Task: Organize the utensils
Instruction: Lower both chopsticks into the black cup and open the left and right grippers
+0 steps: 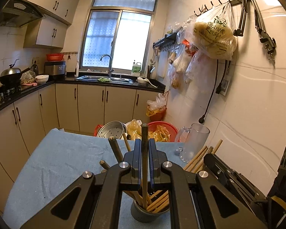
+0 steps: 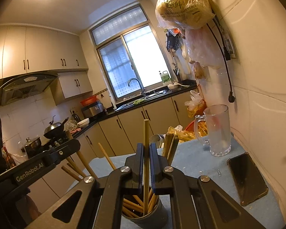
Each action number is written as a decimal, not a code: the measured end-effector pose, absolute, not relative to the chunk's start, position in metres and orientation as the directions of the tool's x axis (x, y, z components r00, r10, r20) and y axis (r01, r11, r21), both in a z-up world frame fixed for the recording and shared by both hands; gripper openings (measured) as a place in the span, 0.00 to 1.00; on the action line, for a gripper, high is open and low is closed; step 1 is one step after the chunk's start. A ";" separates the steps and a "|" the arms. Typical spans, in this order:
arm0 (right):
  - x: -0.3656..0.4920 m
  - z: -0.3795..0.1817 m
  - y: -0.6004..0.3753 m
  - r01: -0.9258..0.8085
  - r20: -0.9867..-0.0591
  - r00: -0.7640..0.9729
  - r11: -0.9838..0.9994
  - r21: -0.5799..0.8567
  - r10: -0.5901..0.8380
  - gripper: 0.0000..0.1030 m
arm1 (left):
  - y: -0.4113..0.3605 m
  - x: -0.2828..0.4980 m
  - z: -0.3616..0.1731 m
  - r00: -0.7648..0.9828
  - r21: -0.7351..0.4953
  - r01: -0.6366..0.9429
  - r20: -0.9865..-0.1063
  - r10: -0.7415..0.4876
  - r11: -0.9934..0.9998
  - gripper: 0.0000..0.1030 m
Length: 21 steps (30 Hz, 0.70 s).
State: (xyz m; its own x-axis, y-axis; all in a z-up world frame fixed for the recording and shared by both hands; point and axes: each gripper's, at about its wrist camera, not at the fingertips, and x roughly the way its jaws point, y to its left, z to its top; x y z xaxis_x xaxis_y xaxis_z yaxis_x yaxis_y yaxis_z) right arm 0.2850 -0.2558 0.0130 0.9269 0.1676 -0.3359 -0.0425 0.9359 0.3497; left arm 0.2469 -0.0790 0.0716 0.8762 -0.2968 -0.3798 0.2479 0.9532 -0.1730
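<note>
Chopsticks fill most of the grey holder cup (image 1: 149,212) standing on the blue-clothed table (image 1: 57,162), so the sorting looks well advanced. Several light wooden sticks lean inside the cup, and more fan out over its rim to both sides.

The left gripper (image 1: 144,160) has its fingers pinched narrow on 1 dark chopstick (image 1: 144,133), which stands nearly upright between the pads with its lower end reaching down into the cup. The right gripper (image 2: 146,164) is likewise clamped on 1 pale chopstick (image 2: 146,133), upright, its lower end already inside the same cup among the others. Both tools hang just above the cup, side by side; each shows at the edge of the other's view.

My reading is that these 2 sticks are in the last stage of being placed: their tips are in the cup, but the fingers have not let go. What remains for them is to release and draw the tools up without dragging neighbouring sticks out.

A clear glass mug (image 2: 218,131) stands near the wall on the same table and appears to hold no utensils; whether it is meant as a second container I cannot tell. A black phone (image 2: 247,177) lies flat beside it. No loose chopsticks show on the bare cloth, though the part under the grippers is hidden.
</note>
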 end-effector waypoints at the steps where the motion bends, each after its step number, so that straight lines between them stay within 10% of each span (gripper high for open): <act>1: 0.286 0.012 -0.256 -0.042 -0.339 0.925 0.935 0.353 0.170 0.07 | -0.080 0.248 0.071 0.876 -0.172 0.247 -0.381 -0.296 0.954 0.07; 21: 0.287 -0.002 -0.265 -0.008 -0.390 0.906 0.926 0.376 0.166 0.10 | -0.081 0.249 0.058 0.859 -0.154 0.237 -0.428 -0.281 0.959 0.07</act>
